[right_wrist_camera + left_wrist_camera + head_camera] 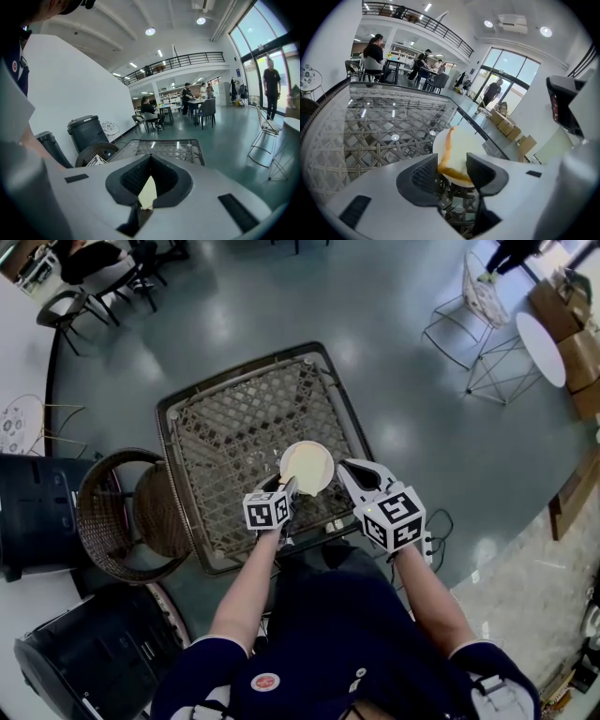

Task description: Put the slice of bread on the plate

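The white plate [307,468] rests on the glass-topped wicker table [234,418], close to its near edge. In the left gripper view the slice of bread [459,153], pale with a brown crust, lies on the plate [441,144]. My left gripper [452,162] is open with the slice between its pads, at the plate's near left side [286,488]. My right gripper [345,468] hovers just right of the plate. Its jaws meet at the tips [150,159] and are shut, holding nothing I can make out; a pale sliver shows through the slit behind them.
A round wicker chair [131,512] stands left of the table, with black bins [37,512] beyond it. A white round table [539,348] and wire chairs stand far right. People sit at tables [377,56] in the background. Cardboard boxes [506,126] are stacked by the glass doors.
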The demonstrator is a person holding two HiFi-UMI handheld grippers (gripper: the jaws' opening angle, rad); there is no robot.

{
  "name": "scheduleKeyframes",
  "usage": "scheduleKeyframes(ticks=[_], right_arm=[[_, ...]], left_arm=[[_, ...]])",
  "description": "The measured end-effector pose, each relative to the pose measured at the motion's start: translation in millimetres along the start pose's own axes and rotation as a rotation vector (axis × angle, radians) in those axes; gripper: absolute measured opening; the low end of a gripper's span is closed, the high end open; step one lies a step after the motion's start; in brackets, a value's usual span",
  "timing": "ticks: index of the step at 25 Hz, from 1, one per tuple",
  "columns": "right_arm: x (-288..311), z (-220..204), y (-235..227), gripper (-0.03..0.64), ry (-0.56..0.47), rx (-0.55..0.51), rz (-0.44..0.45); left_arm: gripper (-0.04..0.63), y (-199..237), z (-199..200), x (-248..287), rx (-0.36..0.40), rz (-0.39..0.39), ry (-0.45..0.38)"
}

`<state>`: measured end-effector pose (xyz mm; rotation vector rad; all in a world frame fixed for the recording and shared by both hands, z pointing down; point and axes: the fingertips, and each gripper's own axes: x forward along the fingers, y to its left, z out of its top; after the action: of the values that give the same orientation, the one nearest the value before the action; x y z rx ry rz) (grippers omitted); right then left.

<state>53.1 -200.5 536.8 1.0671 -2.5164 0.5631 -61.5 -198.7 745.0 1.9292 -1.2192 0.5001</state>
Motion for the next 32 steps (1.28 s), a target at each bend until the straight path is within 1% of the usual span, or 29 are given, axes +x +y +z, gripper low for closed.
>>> scheduleKeyframes(ticks=[4,6,9,12,16,20,24,28,32], right_arm=[[-0.9,-0.1,0.9,0.008,-0.002,0.001,0.000],[-0.8,0.1,1.0,0.008,-0.004,0.002,0.001],[-0.2,0.4,0.1,0.008,-0.007,0.007,0.004],[1.6,2.8,1.6,0.008,-0.017,0.009,0.009],[5.5,9.9,4.2,0.008,-0.038,0.012,0.014],[9.2,18.6,8.0,0.008,-0.058,0.008,0.028],[12.9,26.2,12.7,0.008,-0.078,0.002,0.039],[13.8,39.1,19.0,0.008,-0.112,-0.002,0.061],[8.5,55.8,28.2,0.008,-0.155,-0.022,0.079]], left_arm=[[0.183,5.9,-3.7,-0.1,0.048,0.056,0.036],[0.183,8.6,-3.8,-1.1,0.056,0.071,0.043],[0.183,9.4,2.9,-6.3,0.062,0.076,0.024],[0.183,6.6,18.9,-20.4,0.088,0.071,-0.015],[0.181,-7.3,51.4,-45.6,0.135,0.022,-0.094],[0.176,-28.6,79.4,-69.8,0.155,-0.049,-0.158],[0.058,-48.5,103.9,-96.2,0.194,-0.102,-0.238],[0.040,-72.4,123.5,-121.5,0.219,-0.160,-0.319],[0.008,-98.7,140.2,-146.4,0.255,-0.214,-0.391]])
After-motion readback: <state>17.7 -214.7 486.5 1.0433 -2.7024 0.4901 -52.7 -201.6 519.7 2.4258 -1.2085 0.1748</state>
